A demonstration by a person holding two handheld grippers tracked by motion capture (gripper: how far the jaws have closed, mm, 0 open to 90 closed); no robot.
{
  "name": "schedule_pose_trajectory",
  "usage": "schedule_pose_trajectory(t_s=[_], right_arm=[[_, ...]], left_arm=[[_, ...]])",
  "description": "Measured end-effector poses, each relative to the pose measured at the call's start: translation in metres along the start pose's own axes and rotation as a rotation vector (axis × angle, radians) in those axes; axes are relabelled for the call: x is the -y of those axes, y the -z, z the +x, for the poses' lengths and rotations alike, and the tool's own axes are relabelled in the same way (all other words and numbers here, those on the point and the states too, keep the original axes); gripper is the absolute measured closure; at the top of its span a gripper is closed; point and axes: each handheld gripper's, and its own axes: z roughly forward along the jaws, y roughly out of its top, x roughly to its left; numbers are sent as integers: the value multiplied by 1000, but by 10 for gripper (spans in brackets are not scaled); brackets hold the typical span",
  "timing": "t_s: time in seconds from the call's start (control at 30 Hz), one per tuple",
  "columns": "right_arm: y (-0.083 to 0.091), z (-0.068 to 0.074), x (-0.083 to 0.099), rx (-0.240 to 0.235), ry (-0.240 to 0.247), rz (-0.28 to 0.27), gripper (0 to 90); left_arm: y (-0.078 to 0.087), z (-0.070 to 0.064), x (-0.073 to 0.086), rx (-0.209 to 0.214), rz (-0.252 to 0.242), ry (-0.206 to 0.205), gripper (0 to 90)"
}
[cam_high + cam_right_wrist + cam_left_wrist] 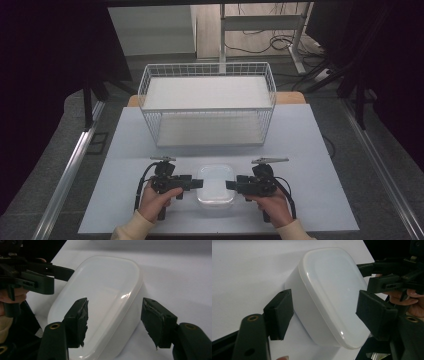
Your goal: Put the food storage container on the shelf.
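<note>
L gripper (196, 183) & R gripper (231, 185) fingers wide, flanking white lidded box (216, 186) edges.

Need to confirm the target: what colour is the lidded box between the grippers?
White, slightly translucent box with matching lid; clearest in the left gripper view.

The lidded box (215, 185) sat on the surface (310, 150). The wire basket (207, 102) stood behind the box. The left hand-held gripper (199, 183) lay left of the box, the right hand-held gripper (230, 185) right of it.
</note>
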Motion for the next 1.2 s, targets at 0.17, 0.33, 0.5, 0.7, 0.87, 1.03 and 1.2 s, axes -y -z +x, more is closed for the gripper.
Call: schedule_pose_trajectory(t_s=[0.17,0.33,0.5,0.7,0.87,1.03,1.2], right_arm=[[-2,1,1,-4,-4,4,413],[-2,0,1,-19,-19,0,456],[1,-3,3,-27,-65,-7,590],[7,-6,3,-74,-117,-13,669],[12,-4,5,-89,-116,-24,705],[16,-4,8,-114,-124,-31,731],[19,-3,9,-131,-128,-35,752]], left_arm=[[-5,4,2,46,8,49,338],[-10,5,4,72,28,60,421],[-7,4,5,48,17,69,526],[0,2,6,44,-14,68,625],[5,-3,8,42,-44,53,691],[8,-6,10,37,-54,25,706],[9,-8,11,28,-66,0,718]])
